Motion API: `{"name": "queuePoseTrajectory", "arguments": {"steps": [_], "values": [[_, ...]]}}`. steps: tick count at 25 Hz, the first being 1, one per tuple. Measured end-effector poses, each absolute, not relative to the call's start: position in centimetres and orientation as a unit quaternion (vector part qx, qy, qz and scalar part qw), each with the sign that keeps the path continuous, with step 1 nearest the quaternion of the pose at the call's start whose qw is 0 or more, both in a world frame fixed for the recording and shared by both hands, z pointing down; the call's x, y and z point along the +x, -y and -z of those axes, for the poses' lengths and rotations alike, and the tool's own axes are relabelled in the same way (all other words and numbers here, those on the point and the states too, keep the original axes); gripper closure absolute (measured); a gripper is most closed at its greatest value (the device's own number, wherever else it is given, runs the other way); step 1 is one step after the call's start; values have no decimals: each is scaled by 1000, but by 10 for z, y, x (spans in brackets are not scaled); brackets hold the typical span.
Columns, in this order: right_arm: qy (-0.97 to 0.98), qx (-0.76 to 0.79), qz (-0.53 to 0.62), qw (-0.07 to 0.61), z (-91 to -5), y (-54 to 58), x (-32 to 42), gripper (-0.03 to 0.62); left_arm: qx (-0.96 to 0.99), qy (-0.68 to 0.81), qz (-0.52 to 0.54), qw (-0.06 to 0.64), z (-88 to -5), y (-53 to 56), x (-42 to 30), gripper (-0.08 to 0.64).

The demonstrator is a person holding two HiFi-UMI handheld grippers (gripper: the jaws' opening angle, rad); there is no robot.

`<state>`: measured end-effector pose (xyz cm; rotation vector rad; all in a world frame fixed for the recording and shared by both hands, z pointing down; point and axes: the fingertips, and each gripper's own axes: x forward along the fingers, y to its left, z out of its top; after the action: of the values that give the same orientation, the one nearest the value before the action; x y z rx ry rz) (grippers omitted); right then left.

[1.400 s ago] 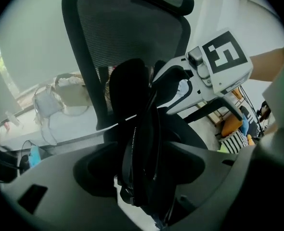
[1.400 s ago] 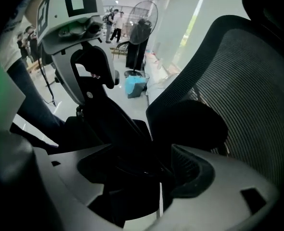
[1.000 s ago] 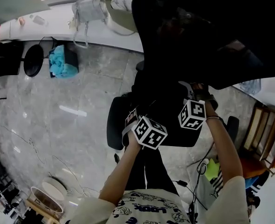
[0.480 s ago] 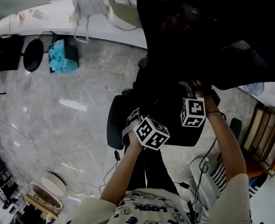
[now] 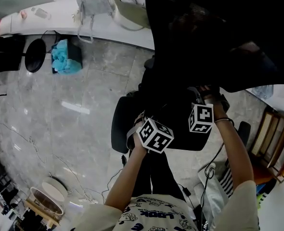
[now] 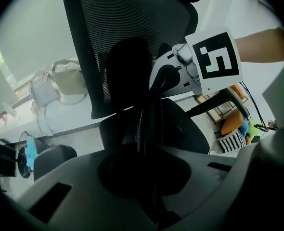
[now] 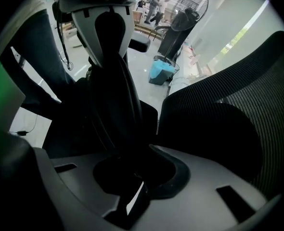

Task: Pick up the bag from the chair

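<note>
Black on black fills the middle of the head view. My left gripper [image 5: 147, 121] and right gripper [image 5: 198, 100], each topped by a cube of square markers, reach over the padded seat of an office chair [image 5: 119, 124]. The black bag [image 5: 173, 110] sits on that seat between them, and its outline is hard to separate from the cushion. The floor [image 5: 74, 109] is glossy grey marble-patterned tile. A soft grey handbag [image 5: 91, 6] rests on a white counter. A dark bin stuffed with teal cloth [image 5: 65, 61] stands below it.

In the left gripper view, my left gripper [image 6: 147, 129] has its jaws drawn together on a thin strap of the black bag [image 6: 127, 71]. The bag is a rounded, matte shape standing against the chair's ribbed mesh back [image 6: 132, 13]. The right gripper [image 6: 167, 77] comes in from the right at the bag's top, its white shell and marker cube behind it.

In the right gripper view, my right gripper [image 7: 125, 143] also has its jaws pressed together on the bag's dark material, though the detail is lost in shadow. The left gripper's white body [image 7: 103, 13] is opposite. The curved mesh back [image 7: 238, 109] rises on the right. A round standing fan [image 7: 190, 6] is far behind.
</note>
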<state>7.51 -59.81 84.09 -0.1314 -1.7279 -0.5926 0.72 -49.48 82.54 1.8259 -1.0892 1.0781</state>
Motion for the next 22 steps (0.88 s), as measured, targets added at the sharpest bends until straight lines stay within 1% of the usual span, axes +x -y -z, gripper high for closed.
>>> {"name": "queuePoseTrajectory", "arguments": {"steps": [3, 12, 18, 22], "values": [[747, -60, 259, 610, -840, 596, 77, 526, 717, 420, -421, 364, -824, 493, 9, 525], [759, -49, 201, 617, -810, 571, 95, 534, 733, 404, -435, 332, -795, 482, 12, 525], [770, -9, 179, 612, -777, 557, 104, 534, 747, 394, -436, 311, -764, 475, 16, 525], [774, 12, 172, 610, -744, 546, 118, 534, 757, 390, -443, 281, -733, 471, 23, 525]]}}
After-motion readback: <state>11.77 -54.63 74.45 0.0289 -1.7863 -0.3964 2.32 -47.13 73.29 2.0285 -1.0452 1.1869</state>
